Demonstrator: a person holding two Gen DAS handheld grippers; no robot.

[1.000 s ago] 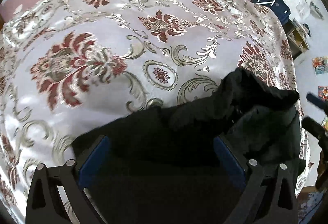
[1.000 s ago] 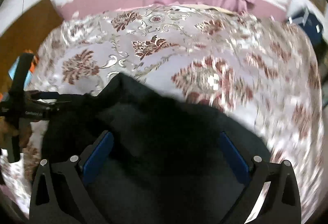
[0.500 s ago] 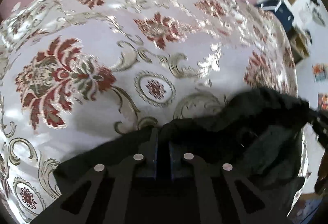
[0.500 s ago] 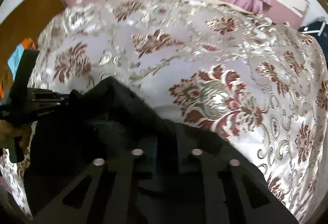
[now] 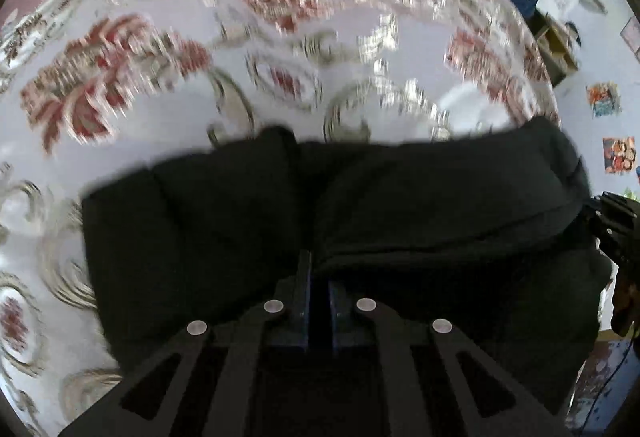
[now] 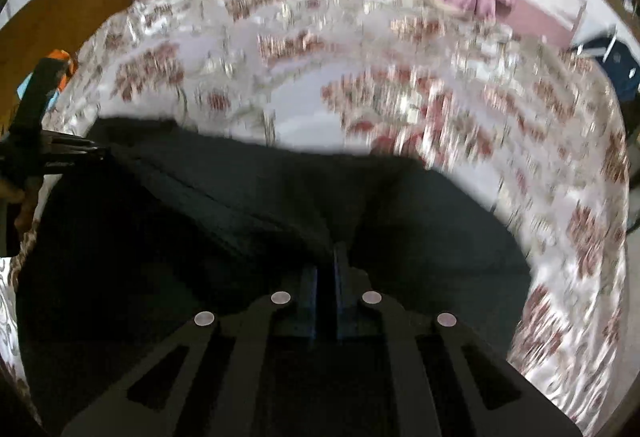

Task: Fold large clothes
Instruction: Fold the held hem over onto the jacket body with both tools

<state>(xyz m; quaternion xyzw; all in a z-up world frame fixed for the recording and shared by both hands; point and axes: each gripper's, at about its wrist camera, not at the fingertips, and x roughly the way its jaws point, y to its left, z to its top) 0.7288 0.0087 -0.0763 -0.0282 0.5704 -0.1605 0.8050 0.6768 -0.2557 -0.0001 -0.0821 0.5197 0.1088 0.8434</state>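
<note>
Left hand-held gripper (image 5: 318, 273) and right hand-held gripper (image 6: 329, 269) pinching black garment (image 5: 400, 205), rumpled, stretched between them

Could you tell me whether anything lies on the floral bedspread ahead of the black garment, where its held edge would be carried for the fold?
Nothing visible does. Both grippers, left and right, are shut on the black garment, and the floral bedspread ahead lies bare.

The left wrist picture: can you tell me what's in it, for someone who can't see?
The left gripper has its jaws shut on a black garment, which lies on a shiny flowered bedspread. At the right edge, the right gripper meets the same garment. The picture is blurry.
</note>
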